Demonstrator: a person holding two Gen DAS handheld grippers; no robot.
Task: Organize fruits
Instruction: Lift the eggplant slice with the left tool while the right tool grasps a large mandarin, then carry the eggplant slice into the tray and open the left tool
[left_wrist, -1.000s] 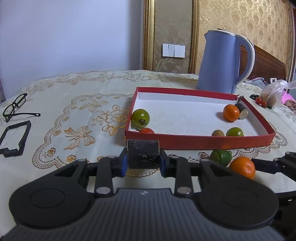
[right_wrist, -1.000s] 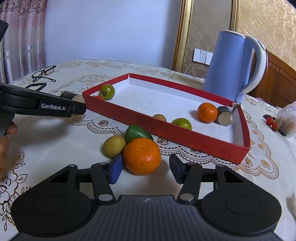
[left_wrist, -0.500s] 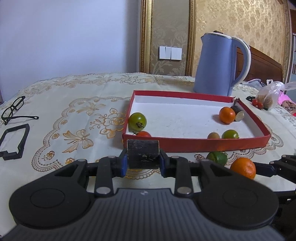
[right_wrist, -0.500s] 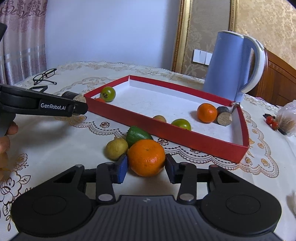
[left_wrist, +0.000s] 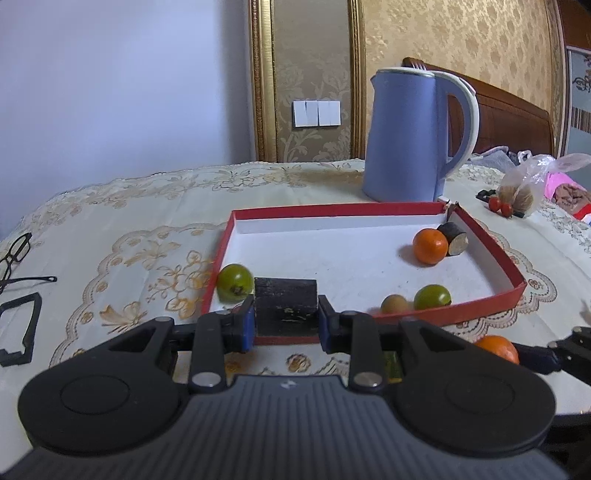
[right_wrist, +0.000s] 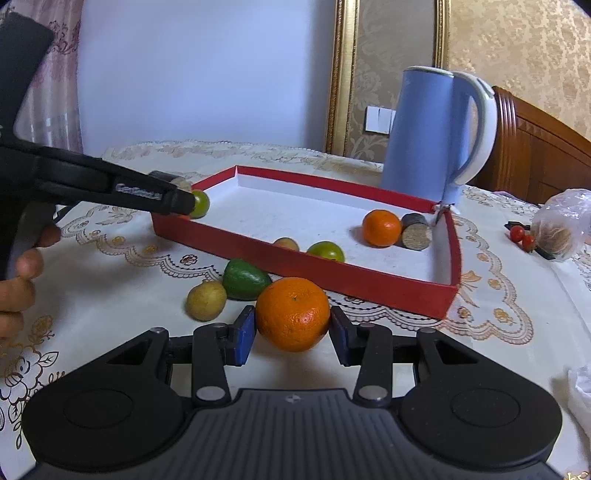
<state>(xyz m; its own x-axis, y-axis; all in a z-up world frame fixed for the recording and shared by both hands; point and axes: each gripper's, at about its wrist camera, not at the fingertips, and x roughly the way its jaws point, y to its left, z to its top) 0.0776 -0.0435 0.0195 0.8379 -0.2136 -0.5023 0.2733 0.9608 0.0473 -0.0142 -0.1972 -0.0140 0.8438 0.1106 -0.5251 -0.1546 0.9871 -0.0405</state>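
- On the desk (right_wrist: 517, 369), under an embroidered cream cloth, sits a red-rimmed tray (right_wrist: 354, 280) with a white floor; a blue kettle (right_wrist: 436, 129) stands just behind its far edge.
- Left tool (left_wrist: 286, 319): jaws nearly closed, both pads pressed on a dark cylindrical piece (left_wrist: 286, 302), held over the tray's near left corner.
- Right tool (right_wrist: 291, 332): jaws have just been closing; both pads now touch a large orange (right_wrist: 293, 314), which they grip in front of the tray's near wall.
- Just left of that orange, on the cloth: a green fruit (right_wrist: 245, 282) and a yellowish round fruit (right_wrist: 205, 300), close together.
- In the tray: a green tomato (left_wrist: 235, 282) at the near left corner; a small tan fruit (left_wrist: 394, 304) and a second green tomato (left_wrist: 432, 297) side by side at the near wall; a smaller orange (left_wrist: 429, 246) touching a dark cut cylinder (left_wrist: 453, 240) at the far right corner.
- A person's hand (right_wrist: 18, 280) shows at the left edge of the right wrist view, on the left tool's handle.
- Spectacles (left_wrist: 14, 266) lie on the cloth well left of the tray; a clear bag (left_wrist: 524, 188) lies well to its right.
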